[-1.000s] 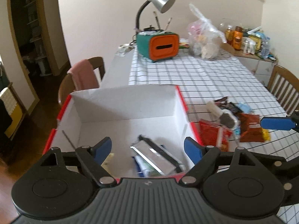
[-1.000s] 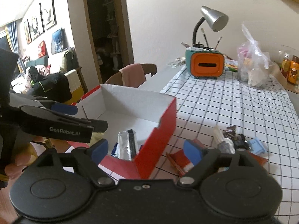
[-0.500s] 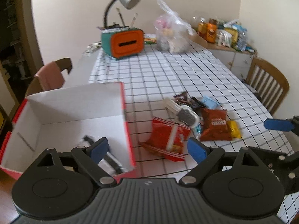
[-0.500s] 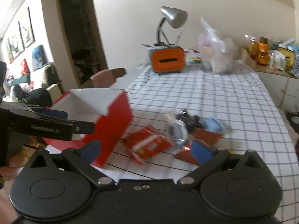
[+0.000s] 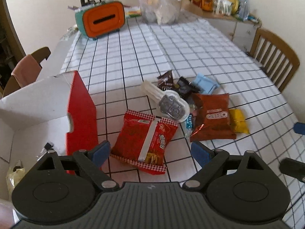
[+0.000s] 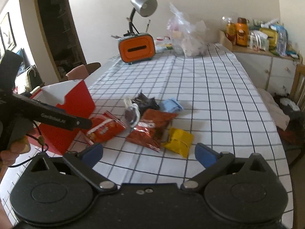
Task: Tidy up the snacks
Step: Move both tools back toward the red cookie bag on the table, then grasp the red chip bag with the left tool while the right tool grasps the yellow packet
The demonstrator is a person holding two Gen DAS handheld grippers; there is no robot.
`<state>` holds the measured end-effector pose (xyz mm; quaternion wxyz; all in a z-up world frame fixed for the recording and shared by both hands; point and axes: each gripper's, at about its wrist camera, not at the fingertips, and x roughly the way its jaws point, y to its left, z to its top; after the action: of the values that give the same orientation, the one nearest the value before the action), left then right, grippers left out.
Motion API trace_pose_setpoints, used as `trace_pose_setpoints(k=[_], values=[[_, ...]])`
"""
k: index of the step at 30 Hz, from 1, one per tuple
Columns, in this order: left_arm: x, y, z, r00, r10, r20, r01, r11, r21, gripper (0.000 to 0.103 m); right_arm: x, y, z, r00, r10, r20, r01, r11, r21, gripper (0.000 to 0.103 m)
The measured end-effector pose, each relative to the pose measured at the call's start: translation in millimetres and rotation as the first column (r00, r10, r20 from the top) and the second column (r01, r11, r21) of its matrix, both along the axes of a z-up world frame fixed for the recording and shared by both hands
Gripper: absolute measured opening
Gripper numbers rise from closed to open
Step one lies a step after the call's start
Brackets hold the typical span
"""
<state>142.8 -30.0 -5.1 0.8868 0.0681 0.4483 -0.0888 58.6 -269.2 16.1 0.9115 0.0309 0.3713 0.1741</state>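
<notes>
Brown packet point(image 5: 213, 118) reads OREO, upside down; both grippers' fingers point(image 5: 199, 153) point(image 6: 91, 152) spread wide, gripping nothing.

A red box point(image 5: 81, 112) with a white inside stands open at the left edge of the counter point(image 5: 171, 47), a few wrappers in its bottom. Just right of it lies a flat red noodle pack point(image 5: 146, 139). Beyond that sit a clear cookie tray point(image 5: 172, 107), a brown Oreo bag point(image 5: 214, 117), a yellow pouch point(image 5: 238, 121), a pale blue packet point(image 5: 206, 83) and dark wrappers point(image 5: 172, 83), all bunched together and overlapping.
</notes>
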Motion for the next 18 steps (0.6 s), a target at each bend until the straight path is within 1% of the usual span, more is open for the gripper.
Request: trace_pose_setpoints(k=[5,10,15,18], values=[[20.6,-8.0,-12.3,0.999,0.007,-0.050,-0.006,1.000,0.013,0.092,5.9,-8.9,-9.2,1.000,-0.001,-0.010,0.001,1.000,0.012,0.103],[38.1,-15.0,-26.2,0.996,0.018,-0.090,-0.013,0.998,0.057,0.092,17.5,-13.3,-18.8,0.999,-0.013,-0.032,0.013,1.000,0.009,0.103],[52.1,-13.8,-35.8,0.991,0.057,-0.119,-0.050,0.997,0.064,0.092,36.2,-17.3,-26.9,0.997,-0.068,-0.047,0.067,0.998,-0.018,0.102],[57.7,-14.7,-41.7,0.990,0.071,-0.125,-0.060,0.994,0.093,0.092,53.2,-18.2,-35.5,0.992,-0.108,-0.068,0.105,0.993,-0.053,0.098]])
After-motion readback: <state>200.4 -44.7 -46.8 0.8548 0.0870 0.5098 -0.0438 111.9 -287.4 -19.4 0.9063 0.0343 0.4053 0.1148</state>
